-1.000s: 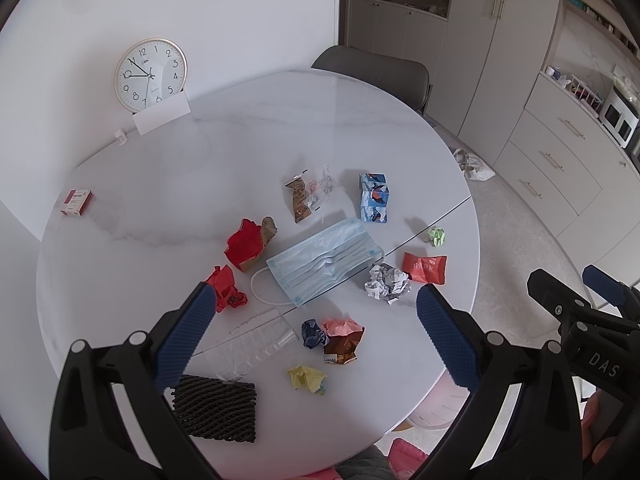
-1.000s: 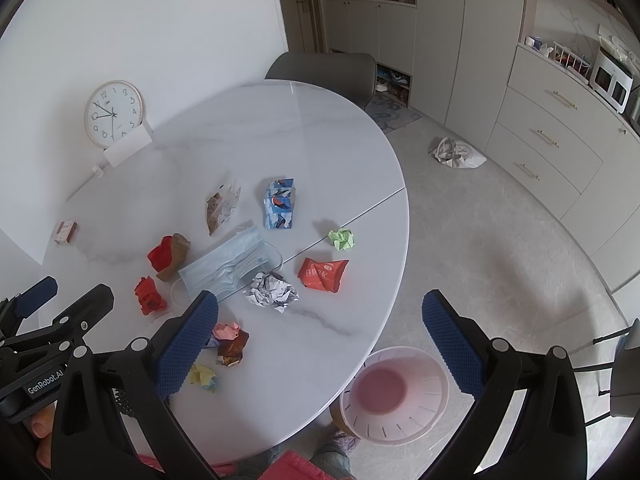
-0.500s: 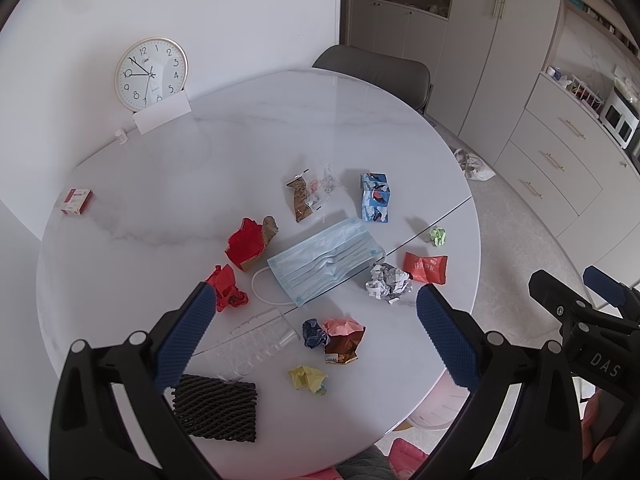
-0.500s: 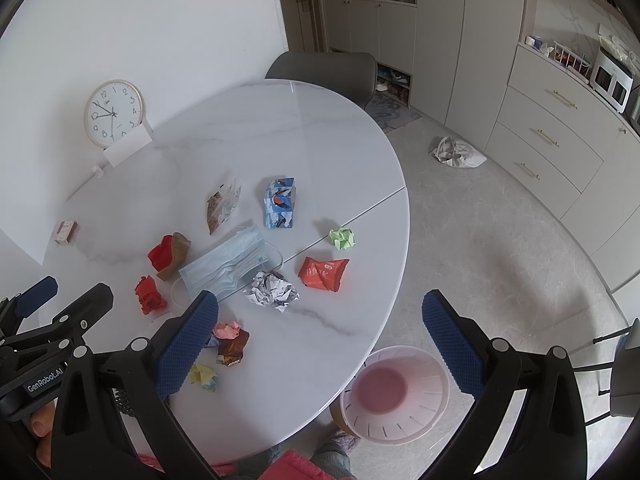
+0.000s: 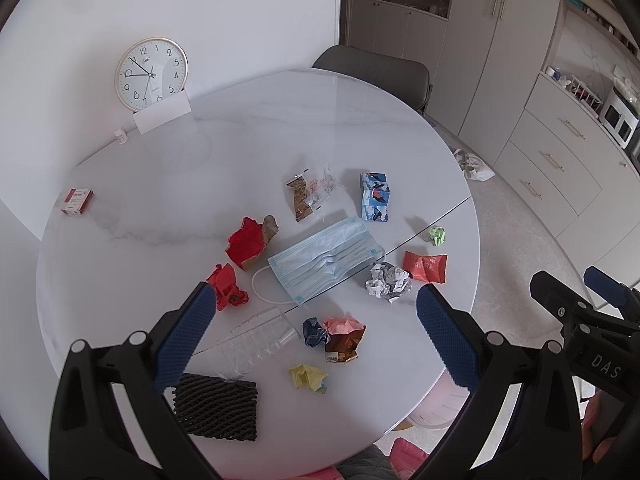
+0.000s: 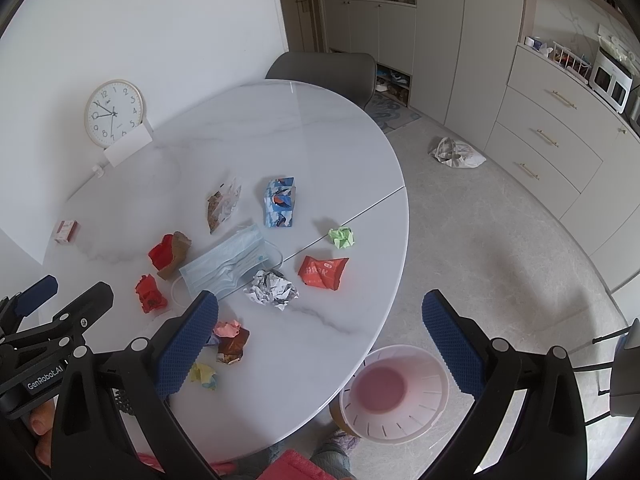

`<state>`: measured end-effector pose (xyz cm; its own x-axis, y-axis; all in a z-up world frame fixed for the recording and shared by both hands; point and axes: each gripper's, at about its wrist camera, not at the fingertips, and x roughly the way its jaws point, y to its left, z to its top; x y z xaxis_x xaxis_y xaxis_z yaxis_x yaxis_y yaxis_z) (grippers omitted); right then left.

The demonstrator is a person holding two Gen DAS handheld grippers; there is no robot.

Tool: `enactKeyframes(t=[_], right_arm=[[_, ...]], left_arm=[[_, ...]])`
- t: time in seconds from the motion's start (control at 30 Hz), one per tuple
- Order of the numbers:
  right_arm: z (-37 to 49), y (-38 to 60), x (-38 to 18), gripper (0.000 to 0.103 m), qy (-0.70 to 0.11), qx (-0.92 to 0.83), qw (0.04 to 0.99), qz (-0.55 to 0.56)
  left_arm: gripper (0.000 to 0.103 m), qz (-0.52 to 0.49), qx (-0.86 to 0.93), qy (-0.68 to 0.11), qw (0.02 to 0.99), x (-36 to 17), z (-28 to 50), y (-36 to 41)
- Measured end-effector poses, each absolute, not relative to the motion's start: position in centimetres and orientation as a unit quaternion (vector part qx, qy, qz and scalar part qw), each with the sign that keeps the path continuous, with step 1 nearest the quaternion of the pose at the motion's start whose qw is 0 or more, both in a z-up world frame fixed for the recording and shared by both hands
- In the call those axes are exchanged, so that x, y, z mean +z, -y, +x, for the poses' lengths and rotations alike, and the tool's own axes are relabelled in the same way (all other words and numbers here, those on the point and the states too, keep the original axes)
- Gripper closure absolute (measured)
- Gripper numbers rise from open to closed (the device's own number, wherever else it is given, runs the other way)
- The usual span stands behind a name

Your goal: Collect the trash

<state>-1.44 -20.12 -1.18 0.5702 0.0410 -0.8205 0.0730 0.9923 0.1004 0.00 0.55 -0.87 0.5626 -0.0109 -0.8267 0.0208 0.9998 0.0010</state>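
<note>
White marble table [image 5: 248, 152] carries scattered trash, a blue mask [image 5: 326, 258] near its middle. A pink bin [image 6: 394, 394] stands below the near edge. Both the left gripper [image 5: 310, 330] and right gripper [image 6: 320, 336] hover wide open, holding nothing.

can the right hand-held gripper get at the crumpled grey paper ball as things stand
Probably yes. The right hand-held gripper is open and empty above the table, and the crumpled grey paper ball lies exposed near the table's edge. The face mask touches its side but does not cover it.
</note>
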Motion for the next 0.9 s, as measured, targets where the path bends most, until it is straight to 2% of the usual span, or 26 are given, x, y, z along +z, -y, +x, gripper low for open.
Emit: enactKeyframes(t=[0.33, 0.53, 0.67, 0.9], right_arm=[[-1.5, 20.1, -1.1, 0.002, -0.464, -0.007, 0.884, 0.062], [-2.0, 19.1, -2.9, 0.002, -0.48, 0.03, 0.875, 0.064], [-2.1, 17.7, -5.2, 0.002, -0.508, 0.044, 0.858, 0.051], [-2.4, 15.1, -10.0, 0.002, -0.571, 0.057, 0.817, 0.052]], left_arm=[[0.007, 0.009, -0.014, -0.466, 0.885, -0.9, -0.1, -0.7], [0.007, 0.037, -0.075, -0.444, 0.892, -2.0, -0.6, -3.8], [0.007, 0.124, -0.141, -0.425, 0.886, -5.0, -1.7, -7.5], [0.007, 0.239, -0.259, -0.504, 0.789, -13.4, -3.9, -12.3]])
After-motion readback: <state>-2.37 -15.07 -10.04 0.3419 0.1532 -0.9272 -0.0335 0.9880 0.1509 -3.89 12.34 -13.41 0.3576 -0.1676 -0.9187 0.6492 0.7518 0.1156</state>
